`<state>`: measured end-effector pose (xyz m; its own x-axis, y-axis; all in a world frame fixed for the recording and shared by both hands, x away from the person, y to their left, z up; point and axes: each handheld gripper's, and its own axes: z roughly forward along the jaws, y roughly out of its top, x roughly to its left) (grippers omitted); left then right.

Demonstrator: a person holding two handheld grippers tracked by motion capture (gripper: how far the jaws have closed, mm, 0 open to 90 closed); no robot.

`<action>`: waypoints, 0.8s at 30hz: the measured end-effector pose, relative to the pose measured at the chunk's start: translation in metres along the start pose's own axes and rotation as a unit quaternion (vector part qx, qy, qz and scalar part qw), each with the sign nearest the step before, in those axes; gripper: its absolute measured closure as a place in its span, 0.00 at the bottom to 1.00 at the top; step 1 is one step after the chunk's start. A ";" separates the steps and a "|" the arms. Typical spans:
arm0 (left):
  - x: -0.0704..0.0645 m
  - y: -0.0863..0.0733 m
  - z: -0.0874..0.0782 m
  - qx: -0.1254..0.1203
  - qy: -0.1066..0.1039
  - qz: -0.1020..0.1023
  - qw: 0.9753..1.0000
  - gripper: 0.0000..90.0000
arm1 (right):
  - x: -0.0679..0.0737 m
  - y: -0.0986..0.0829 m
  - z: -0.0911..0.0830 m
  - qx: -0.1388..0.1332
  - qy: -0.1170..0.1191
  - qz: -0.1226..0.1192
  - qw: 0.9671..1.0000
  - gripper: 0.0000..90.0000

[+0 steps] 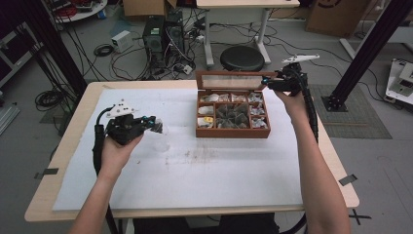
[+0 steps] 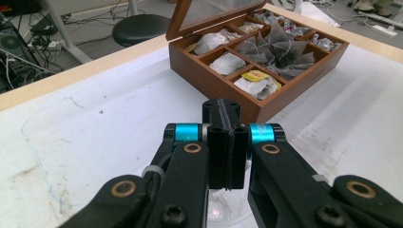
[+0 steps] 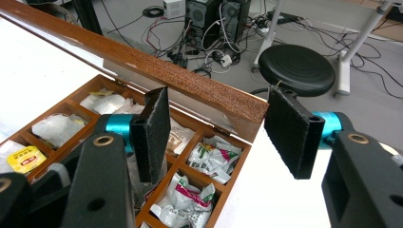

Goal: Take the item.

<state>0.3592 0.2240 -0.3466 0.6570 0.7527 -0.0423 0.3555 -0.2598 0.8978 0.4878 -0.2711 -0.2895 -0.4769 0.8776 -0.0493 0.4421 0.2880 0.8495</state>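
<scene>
Looking down from above: brown wooden compartment box with a glass-paned hinged lid (image 1: 233,114) sat on the white sheet covering the pale wooden surface (image 1: 195,170), toward the far side, a bit right of centre. Lid (image 1: 229,80) stood raised at the back edge. Held the right gripper (image 1: 267,84) up at the lid's right-hand corner, jaws spread wide with nothing clamped; seen along that gripper (image 3: 218,133), one pad sat in front of the lid's wooden frame (image 3: 142,66), the other off past its corner. Couldn't tell for sure whether a pad actually touched the wood. Packed with tea bags inside: dark pyramid-shaped ones (image 1: 232,116) in the big middle compartment, white paper sachets (image 2: 227,63) down one side, one with a yellow tag (image 2: 255,76), crinkly printed packets (image 3: 208,156) on the other.

Kept the left gripper (image 1: 157,124) well away from the box, low over the sheet on the left, jaws pressed fully together (image 2: 227,142) with nothing between them. Spotted something clear and glassy (image 1: 159,144) on the sheet just beneath it, too blurry to name.
</scene>
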 end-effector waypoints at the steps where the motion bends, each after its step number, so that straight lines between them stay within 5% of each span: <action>1: 0.000 -0.001 0.001 0.000 -0.001 0.000 1.000 1.00 | 0.000 0.000 0.000 0.000 0.000 0.000 1.000 0.47; 24: 0.000 -0.015 0.013 0.027 0.000 0.000 1.000 1.00 | 0.001 0.000 0.001 0.001 -0.001 -0.002 1.000 0.47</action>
<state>0.3626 0.2203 -0.3657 0.6565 0.7531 -0.0422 0.3911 -0.2920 0.8728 0.4880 -0.2702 -0.2897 -0.4774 0.8770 -0.0543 0.4419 0.2931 0.8478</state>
